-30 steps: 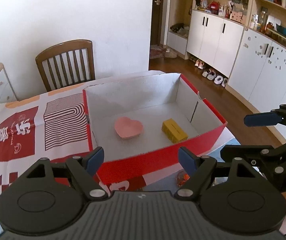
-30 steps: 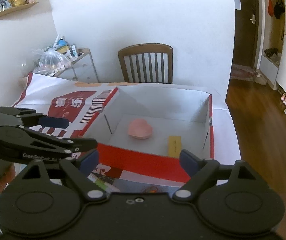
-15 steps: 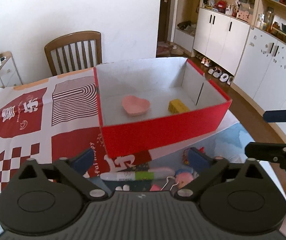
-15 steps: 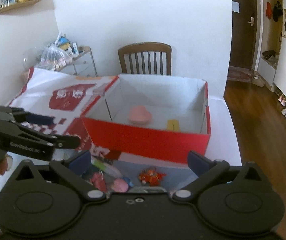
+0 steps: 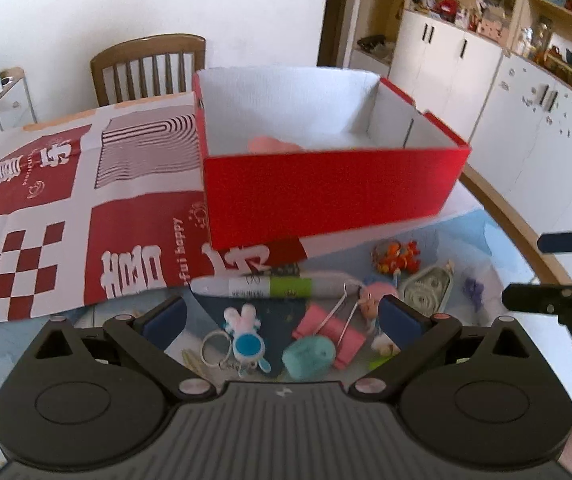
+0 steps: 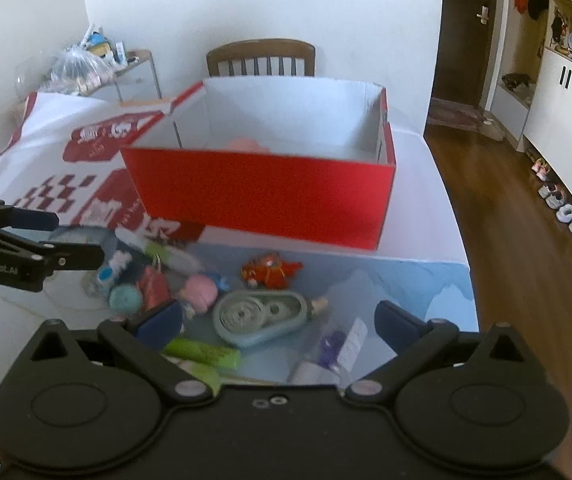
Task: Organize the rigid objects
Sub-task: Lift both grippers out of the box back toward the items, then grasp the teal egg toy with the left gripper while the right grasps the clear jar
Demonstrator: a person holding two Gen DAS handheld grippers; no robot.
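A red box [image 5: 326,192] [image 6: 262,196] with a white inside stands on the table; a pink heart dish [image 5: 274,145] [image 6: 246,145] peeks over its front wall. In front of it lies a heap of small objects: a white-green marker [image 5: 262,286], a blue-white bunny keychain [image 5: 244,338], a teal roll [image 5: 310,356] [image 6: 124,298], a pink clip [image 5: 328,334], an orange toy [image 5: 398,256] [image 6: 270,270] and a grey-green tape dispenser [image 5: 426,290] [image 6: 260,314]. My left gripper [image 5: 282,316] [image 6: 52,240] is open above the heap. My right gripper [image 6: 278,320] [image 5: 526,268] is open over the dispenser.
A red-and-white patterned cloth [image 5: 66,208] covers the table's left side. A wooden chair [image 5: 150,66] [image 6: 262,58] stands behind the table. White cupboards [image 5: 506,92] and a wooden floor [image 6: 506,208] lie to the right, past the table's edge.
Both grippers have pulled back and dropped from over the box toward the table's near side. The heap of small objects has come into view in front of them. Both stay open.
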